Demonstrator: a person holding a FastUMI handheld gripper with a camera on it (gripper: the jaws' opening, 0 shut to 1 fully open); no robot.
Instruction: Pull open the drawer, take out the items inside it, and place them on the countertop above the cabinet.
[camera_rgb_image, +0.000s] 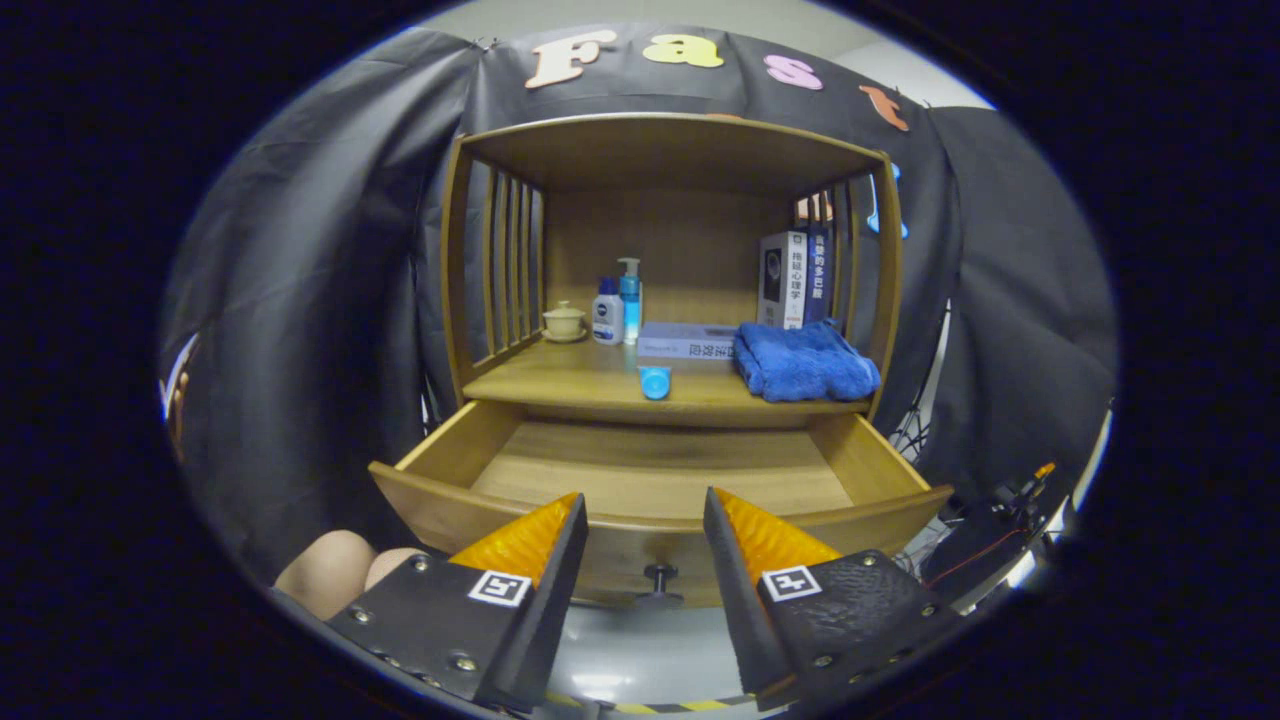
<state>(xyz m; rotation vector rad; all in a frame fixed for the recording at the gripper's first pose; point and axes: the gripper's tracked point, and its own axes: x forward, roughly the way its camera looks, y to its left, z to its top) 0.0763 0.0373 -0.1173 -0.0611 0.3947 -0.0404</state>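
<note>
The drawer (660, 470) sits pulled out in the middle of the frame, and its wooden floor looks bare. The gripper (645, 520) hangs in front of it at the bottom, jaws spread apart, holding nothing. A small blue cap (654, 382) lies close to the table (560, 380) edge above. A bump could roll the cap back down into the drawer.

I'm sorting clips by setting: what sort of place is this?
Likely a staged recording booth, not a home: black cloth wall behind a wooden cabinet with open drawer, toiletries, books; the open gripper hovers before it.
</note>
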